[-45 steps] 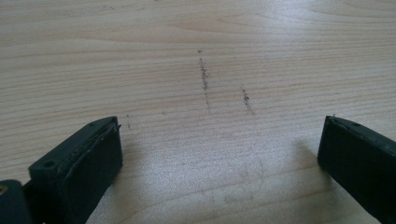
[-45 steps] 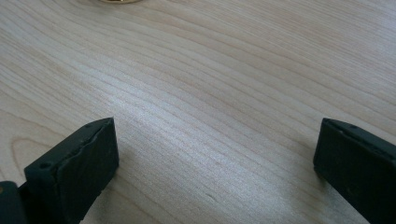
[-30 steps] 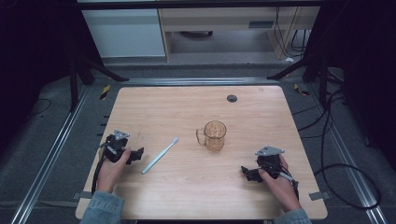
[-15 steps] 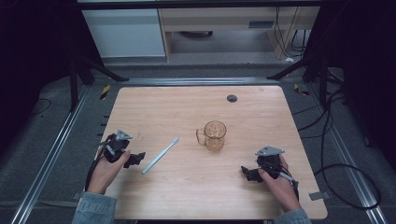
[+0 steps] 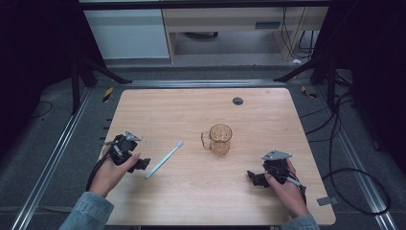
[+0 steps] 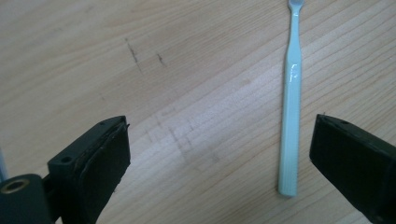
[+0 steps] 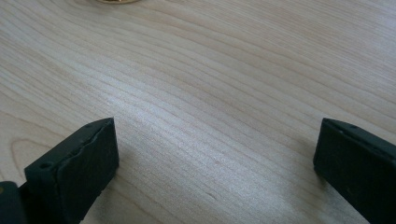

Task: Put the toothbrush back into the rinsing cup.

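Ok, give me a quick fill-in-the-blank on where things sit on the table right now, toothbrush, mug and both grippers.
1. The toothbrush lies flat on the ____ table.
2. The left gripper has its fingers ____, with nothing between them.
3. The glass mug stands upright with its handle turned toward the ____.
4. The right gripper rests near the table's front edge, holding ____.

Missing words: wooden; open; toothbrush; nothing

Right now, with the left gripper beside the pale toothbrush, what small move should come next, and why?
Probably lower the left gripper a little toward the pale green plastic toothbrush and centre its handle. The jaws have just been opening and stand wide with nothing between the pads, while the handle lies flat on the wooden table, nearer the right-hand jaw.
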